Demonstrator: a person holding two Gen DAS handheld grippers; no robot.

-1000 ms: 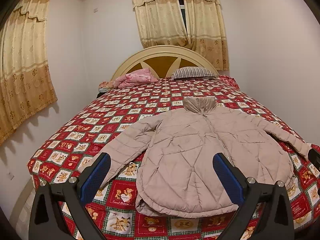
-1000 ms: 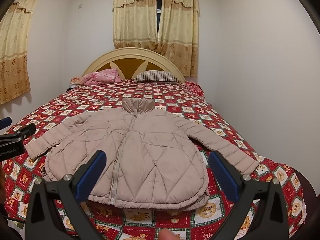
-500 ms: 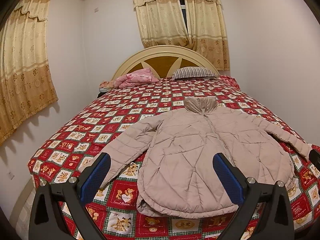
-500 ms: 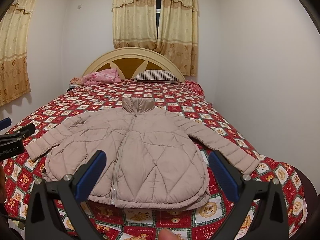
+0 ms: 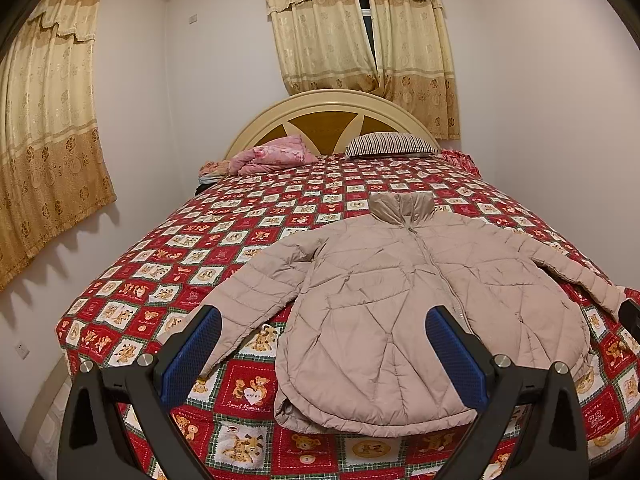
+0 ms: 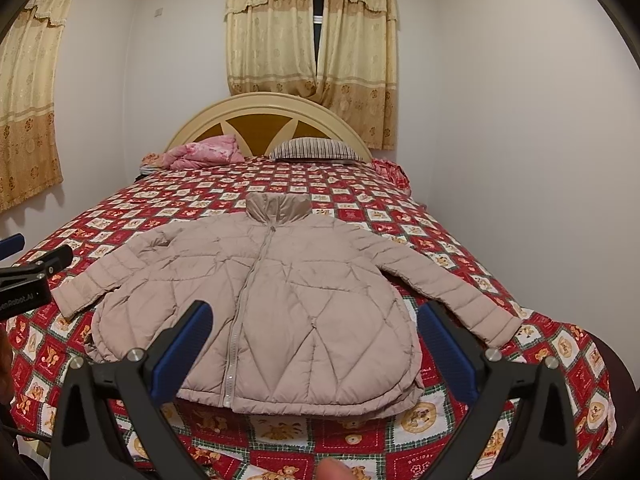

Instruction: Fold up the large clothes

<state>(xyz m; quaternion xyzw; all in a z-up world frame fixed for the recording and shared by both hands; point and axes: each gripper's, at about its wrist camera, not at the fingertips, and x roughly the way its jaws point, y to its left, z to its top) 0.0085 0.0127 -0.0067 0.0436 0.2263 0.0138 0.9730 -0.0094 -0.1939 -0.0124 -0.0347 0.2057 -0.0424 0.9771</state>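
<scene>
Both my wrist cameras are looking from the foot of the bed [image 5: 120, 312] toward the headboard [image 6: 264, 104], well back. They're sharing the jacket [image 5: 400, 300]; my left one is sitting further left.

Home bedroom: bed [image 5: 168, 280], headboard [image 5: 332, 100], curtains [image 6: 308, 28].

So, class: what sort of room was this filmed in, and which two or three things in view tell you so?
Almost certainly a home bedroom. A large bed with an arched headboard fills it, a striped pillow lies at its head, and curtains hang over the window. A puffer jacket is spread flat on the bedspread.
</scene>
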